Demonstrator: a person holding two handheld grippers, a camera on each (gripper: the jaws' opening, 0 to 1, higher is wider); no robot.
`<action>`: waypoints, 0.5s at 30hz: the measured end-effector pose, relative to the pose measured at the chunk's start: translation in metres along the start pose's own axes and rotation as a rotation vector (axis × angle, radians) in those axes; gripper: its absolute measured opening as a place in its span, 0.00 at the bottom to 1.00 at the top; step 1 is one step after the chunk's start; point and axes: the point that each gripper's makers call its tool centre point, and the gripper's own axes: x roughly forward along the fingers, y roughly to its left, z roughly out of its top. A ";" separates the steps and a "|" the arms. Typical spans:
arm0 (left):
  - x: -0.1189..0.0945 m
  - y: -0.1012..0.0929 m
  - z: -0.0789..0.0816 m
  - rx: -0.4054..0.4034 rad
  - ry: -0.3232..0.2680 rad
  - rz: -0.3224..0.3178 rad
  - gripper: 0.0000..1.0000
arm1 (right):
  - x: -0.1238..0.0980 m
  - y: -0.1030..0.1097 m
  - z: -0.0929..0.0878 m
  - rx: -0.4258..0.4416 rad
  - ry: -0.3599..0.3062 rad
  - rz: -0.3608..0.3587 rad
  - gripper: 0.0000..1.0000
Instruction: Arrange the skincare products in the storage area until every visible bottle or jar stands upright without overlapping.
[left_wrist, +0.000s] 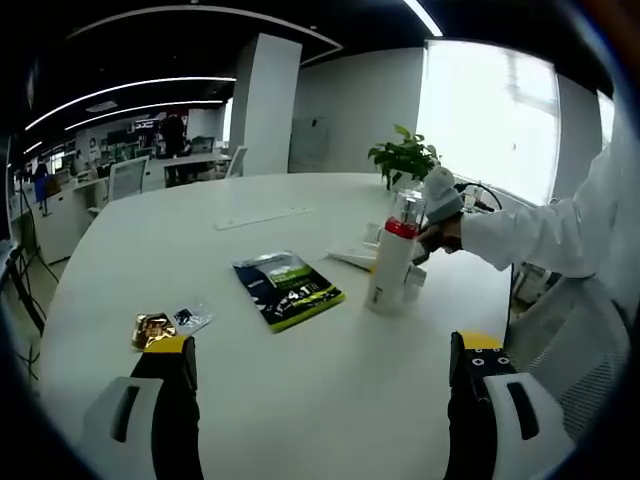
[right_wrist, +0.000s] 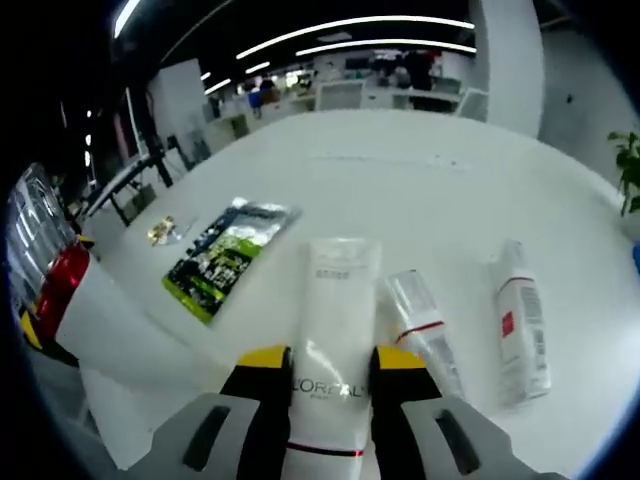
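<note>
- In the left gripper view, the left gripper (left_wrist: 325, 375) hangs over the white table (left_wrist: 150, 235) with its jaws wide apart and nothing between them.
- Just beyond the left jaw lies a small gold wrapper (left_wrist: 152, 329), with a little clear packet (left_wrist: 190, 318) touching its far side.
- To the right of the wrapper, well apart from it, a green and black sachet (left_wrist: 288, 289) lies flat on the table.
- Right of the sachet stands a tall white bottle (left_wrist: 392, 262) with a red band and a clear cap, upright.
- Beyond the bottle a hand (left_wrist: 441, 232) at the end of a white sleeve (left_wrist: 540, 230) reaches in from the right; what it grips is too blurred to tell.
- A potted plant (left_wrist: 404, 157) stands farther back, behind the bottle.
- In the right gripper view, the same bottle (right_wrist: 95, 310) looms at the left edge.
- Right of it lies the sachet (right_wrist: 225, 256), with the gold wrapper (right_wrist: 161, 231) beside its far left corner.
- The right gripper (right_wrist: 329, 385) has its jaws clamped on a white tube (right_wrist: 335, 330) lying flat, right of the sachet.
- Just right of the tube lies a thinner clear tube (right_wrist: 422, 325) with a red band.
- Farthest right from the sachet, a white bottle with a red label (right_wrist: 520, 320) lies on its side.
</note>
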 end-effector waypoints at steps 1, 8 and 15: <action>0.000 0.000 0.000 0.000 0.001 -0.001 0.99 | 0.000 -0.001 0.000 0.007 -0.001 -0.001 0.23; 0.000 -0.006 0.000 0.002 0.005 -0.007 0.99 | -0.011 0.003 -0.008 0.124 -0.013 0.035 0.23; 0.000 -0.010 0.003 0.005 -0.001 -0.005 0.99 | -0.020 0.006 -0.013 0.204 -0.023 0.060 0.23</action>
